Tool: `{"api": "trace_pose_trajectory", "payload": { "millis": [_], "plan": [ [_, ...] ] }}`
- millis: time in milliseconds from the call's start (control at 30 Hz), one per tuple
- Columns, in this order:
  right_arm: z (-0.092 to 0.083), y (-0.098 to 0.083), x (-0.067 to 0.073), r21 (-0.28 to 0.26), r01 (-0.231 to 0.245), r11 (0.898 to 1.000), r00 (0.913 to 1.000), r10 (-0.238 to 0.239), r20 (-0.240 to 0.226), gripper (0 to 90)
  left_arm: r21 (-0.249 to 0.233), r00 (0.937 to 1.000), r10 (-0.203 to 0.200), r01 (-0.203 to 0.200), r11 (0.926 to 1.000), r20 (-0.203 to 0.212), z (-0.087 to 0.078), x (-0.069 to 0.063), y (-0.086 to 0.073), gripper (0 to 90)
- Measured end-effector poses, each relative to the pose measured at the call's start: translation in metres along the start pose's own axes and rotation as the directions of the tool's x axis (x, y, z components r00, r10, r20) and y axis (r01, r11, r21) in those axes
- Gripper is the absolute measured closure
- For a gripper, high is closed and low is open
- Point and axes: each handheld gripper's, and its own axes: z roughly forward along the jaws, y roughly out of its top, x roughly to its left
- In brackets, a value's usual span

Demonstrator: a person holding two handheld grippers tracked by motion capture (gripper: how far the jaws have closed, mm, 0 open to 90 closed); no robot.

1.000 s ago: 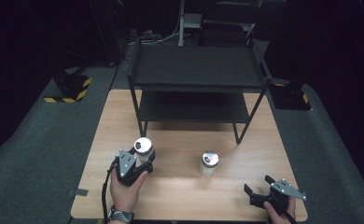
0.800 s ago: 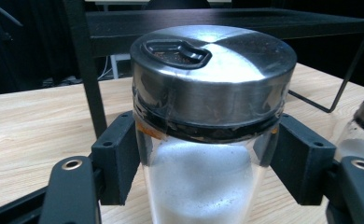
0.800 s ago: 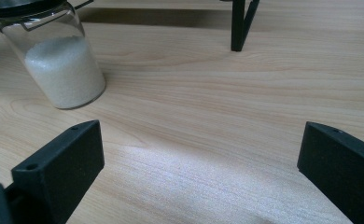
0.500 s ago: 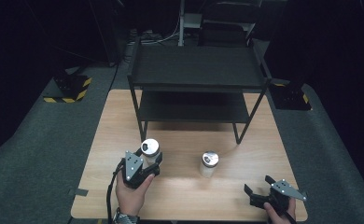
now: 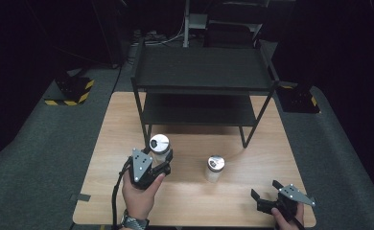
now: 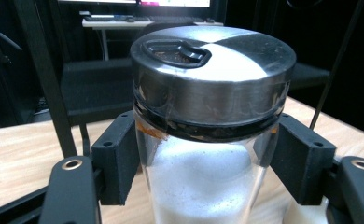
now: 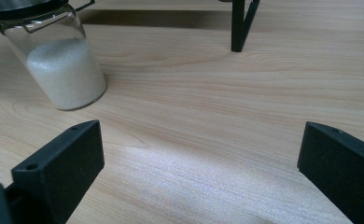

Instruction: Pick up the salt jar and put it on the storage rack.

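A glass shaker jar point(image 5: 159, 147) with a metal lid and white powder inside is held by my left gripper point(image 5: 162, 160), which is shut on it and carries it above the table, near the rack's front left leg. In the left gripper view the jar point(image 6: 211, 135) stands upright between both black pads point(image 6: 116, 158). A second shaker jar point(image 5: 215, 168) of the same kind stands on the table's middle; the right gripper view has it point(image 7: 61, 65) at upper left. My right gripper point(image 5: 266, 195) rests open near the front right corner, nothing between its jaws.
A black two-tier metal rack point(image 5: 204, 81) stands at the back of the wooden table point(image 5: 190, 201); one of its legs point(image 7: 238, 25) is ahead of the right gripper. Grey carpet and dark equipment surround the table.
My left gripper has moved right and forward toward the rack, carrying the shaker jar with it. The right gripper and the second jar have stayed put.
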Motion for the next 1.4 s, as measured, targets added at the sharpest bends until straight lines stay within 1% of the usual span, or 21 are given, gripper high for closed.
{"api": "trace_pose_trajectory", "payload": {
  "millis": [67,167,233,367,533,733,867,1100,1233,1400],
  "plan": [
    [0.000,0.000,0.000,0.000,-0.004,1.000,1.0000,0.004,-0.001,0.2,-0.009,1.0000,0.005,-0.005,0.9999,-0.006,0.001,-0.003,0.007,31.5],
    [0.000,0.000,-0.001,-0.003,-0.007,1.000,1.0000,0.007,-0.002,0.2,-0.027,0.9999,0.009,-0.009,0.9996,-0.005,0.003,-0.006,0.015,31.5],
    [0.000,0.000,-0.001,-0.002,-0.009,1.000,1.0000,0.009,-0.001,0.2,-0.039,0.9997,0.021,-0.021,0.9990,-0.009,0.004,-0.010,0.024,31.5],
    [-0.001,-0.001,-0.002,-0.002,-0.012,1.000,0.9999,0.012,-0.002,0.2,-0.060,0.9997,0.020,-0.021,0.9980,-0.010,0.006,-0.013,0.036,31.5],
    [-0.001,-0.001,-0.002,-0.004,-0.019,1.000,0.9998,0.019,-0.002,0.2,-0.087,0.9994,0.032,-0.033,0.9956,-0.015,0.008,-0.016,0.053,31.5],
    [-0.001,-0.001,-0.003,-0.004,-0.022,1.000,0.9998,0.022,-0.003,0.2,-0.118,0.9992,0.037,-0.039,0.9922,-0.019,0.012,-0.016,0.073,31.5],
    [-0.001,-0.001,-0.002,-0.004,-0.021,1.000,0.9998,0.021,-0.003,0.2,-0.143,0.9986,0.046,-0.049,0.9885,-0.026,0.014,-0.017,0.085,31.5],
    [-0.001,-0.001,-0.002,-0.003,-0.015,1.000,0.9999,0.015,-0.003,0.2,-0.163,0.9974,0.061,-0.067,0.9843,-0.039,0.019,-0.016,0.104,31.5],
    [-0.001,-0.001,-0.002,0.000,-0.014,1.000,0.9999,0.014,-0.003,0.2,-0.177,0.9971,0.065,-0.071,0.9817,-0.039,0.024,-0.018,0.115,31.5],
    [-0.001,0.000,-0.002,0.003,-0.013,1.000,0.9999,0.013,-0.005,0.2,-0.195,0.9960,0.074,-0.082,0.9774,-0.049,0.030,-0.020,0.130,31.5]
  ]
}}
